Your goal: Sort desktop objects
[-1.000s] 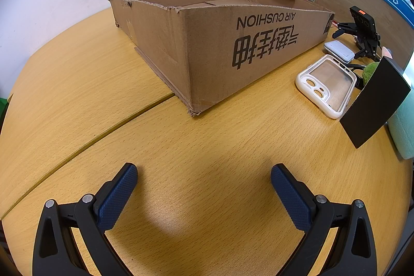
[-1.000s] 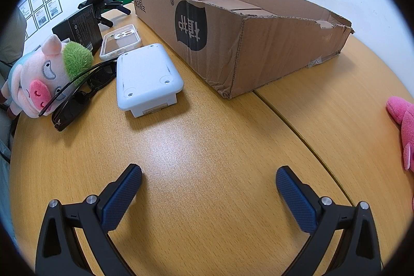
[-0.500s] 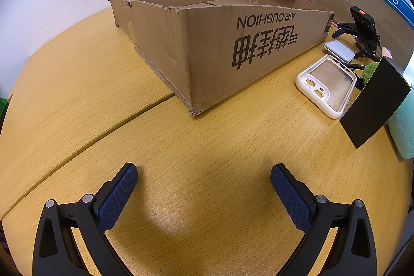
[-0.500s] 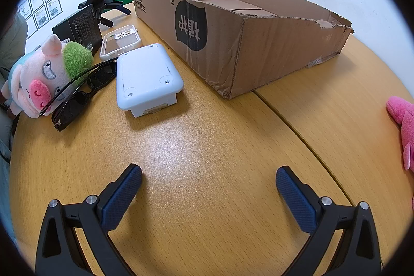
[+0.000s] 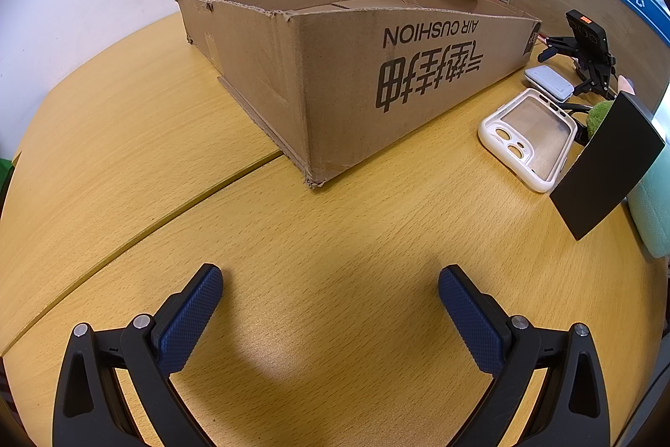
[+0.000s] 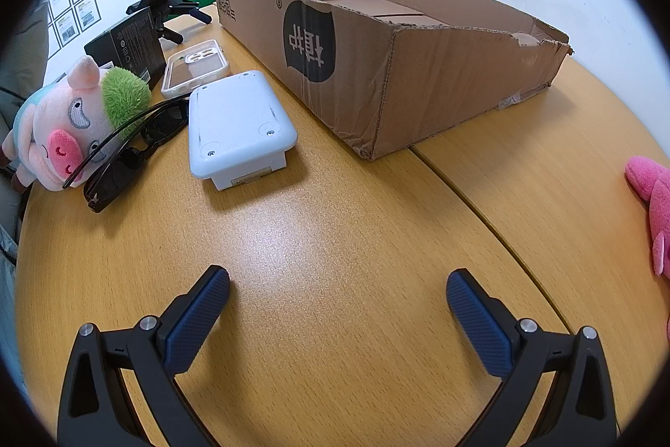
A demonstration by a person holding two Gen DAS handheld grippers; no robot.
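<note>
A: Where do the claws stand?

B: Left claw [image 5: 331,281] hangs over bare tabletop [image 5: 125,153], fingers spread wide, nothing between them. Right claw [image 6: 338,285] likewise: released, empty, over the wood.

A: And the box?

B: The cardboard box [image 5: 335,70] sits mid-tabletop, open on top, one corner pointing toward the left claw. From the right wrist view its near corner [image 6: 372,153] lies ahead of the right claw, and its far rim is torn.

A: What is waiting to be sorted?

B: In the right wrist view, left of the box: a white case [image 6: 234,128] lying flat, sunglasses [image 6: 125,153] just beside it with one arm resting over a pig plush [image 6: 63,128]. Behind them a phone cover [image 6: 194,68], face up, and a black carton [image 6: 125,45] standing upright. A pink plush [image 6: 653,204] lies at the right edge, well apart from the rest.

A: The left wrist view?

B: The phone cover [image 5: 529,137] lies right of the box, the black carton [image 5: 607,166] leaning just beside it. A phone on a tripod [image 5: 586,45] stands farther back.
</note>
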